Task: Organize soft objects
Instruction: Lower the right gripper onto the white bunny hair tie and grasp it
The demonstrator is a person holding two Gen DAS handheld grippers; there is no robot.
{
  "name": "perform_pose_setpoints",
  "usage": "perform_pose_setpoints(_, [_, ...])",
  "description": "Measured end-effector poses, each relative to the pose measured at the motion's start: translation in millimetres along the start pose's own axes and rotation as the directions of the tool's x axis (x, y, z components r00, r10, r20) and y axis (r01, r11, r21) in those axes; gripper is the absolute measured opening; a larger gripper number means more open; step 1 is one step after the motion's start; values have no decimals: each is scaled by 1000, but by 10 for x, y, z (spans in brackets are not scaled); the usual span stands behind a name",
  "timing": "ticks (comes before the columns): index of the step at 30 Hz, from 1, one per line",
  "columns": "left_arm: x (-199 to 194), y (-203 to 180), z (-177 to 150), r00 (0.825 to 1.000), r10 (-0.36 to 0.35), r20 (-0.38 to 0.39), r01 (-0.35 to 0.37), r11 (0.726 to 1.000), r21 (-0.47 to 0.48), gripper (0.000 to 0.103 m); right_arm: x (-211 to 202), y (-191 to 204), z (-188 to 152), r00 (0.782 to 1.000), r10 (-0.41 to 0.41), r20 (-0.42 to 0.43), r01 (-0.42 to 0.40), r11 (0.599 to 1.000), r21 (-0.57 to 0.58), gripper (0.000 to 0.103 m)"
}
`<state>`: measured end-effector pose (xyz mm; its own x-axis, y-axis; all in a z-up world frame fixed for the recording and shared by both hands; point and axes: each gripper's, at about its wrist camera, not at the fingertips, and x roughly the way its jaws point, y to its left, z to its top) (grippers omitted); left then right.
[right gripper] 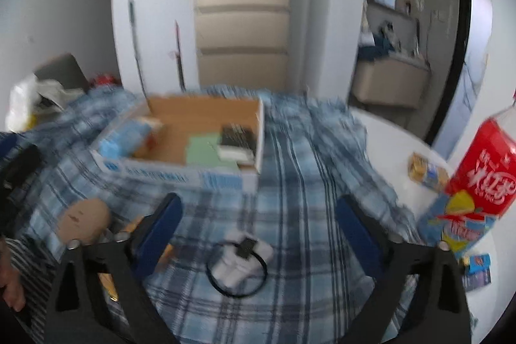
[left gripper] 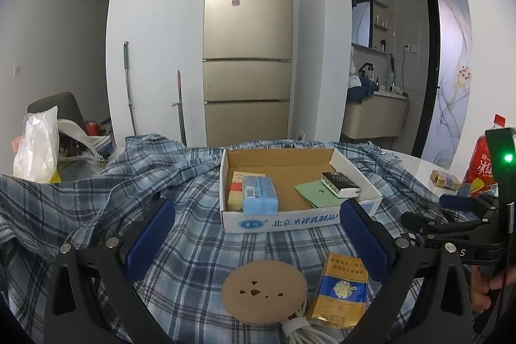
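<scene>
A shallow cardboard box [left gripper: 354, 170] stands on a blue plaid cloth [left gripper: 193, 182]; it holds a blue sponge [left gripper: 259, 194], a black-and-white pack [left gripper: 340, 184] and a green sheet [left gripper: 317, 194]. My left gripper [left gripper: 258, 240] is open and empty, just in front of the box. A tan round pad [left gripper: 262, 290] and a yellow-blue packet [left gripper: 342, 290] lie between its fingers. My right gripper [right gripper: 258, 231] is open and empty above a small white object with a black hair band [right gripper: 240, 263]. The box also shows, blurred, in the right wrist view [right gripper: 180, 176].
A red bottle [right gripper: 483, 170] and snack packets [right gripper: 429, 170] stand on the white table at the right. A white plastic bag [left gripper: 37, 147] and clutter sit at the left. A white cable [left gripper: 306, 332] lies by the pad. A fridge [left gripper: 246, 44] stands behind.
</scene>
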<state>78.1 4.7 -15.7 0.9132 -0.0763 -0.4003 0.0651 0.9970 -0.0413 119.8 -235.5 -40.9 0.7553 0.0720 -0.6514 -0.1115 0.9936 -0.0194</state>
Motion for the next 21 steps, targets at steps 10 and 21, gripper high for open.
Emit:
perform_pose_setpoints(10, [87,123,-11,999,0,-48,-3,998,-64,103,364,-28,-93,966,121,-227,-119,993,24,68])
perform_pose_setpoints(21, [80,89,-16,999,-2,-39,0,999,-49,103,461,-8,-125,949,128,-288,-127,992,20,44])
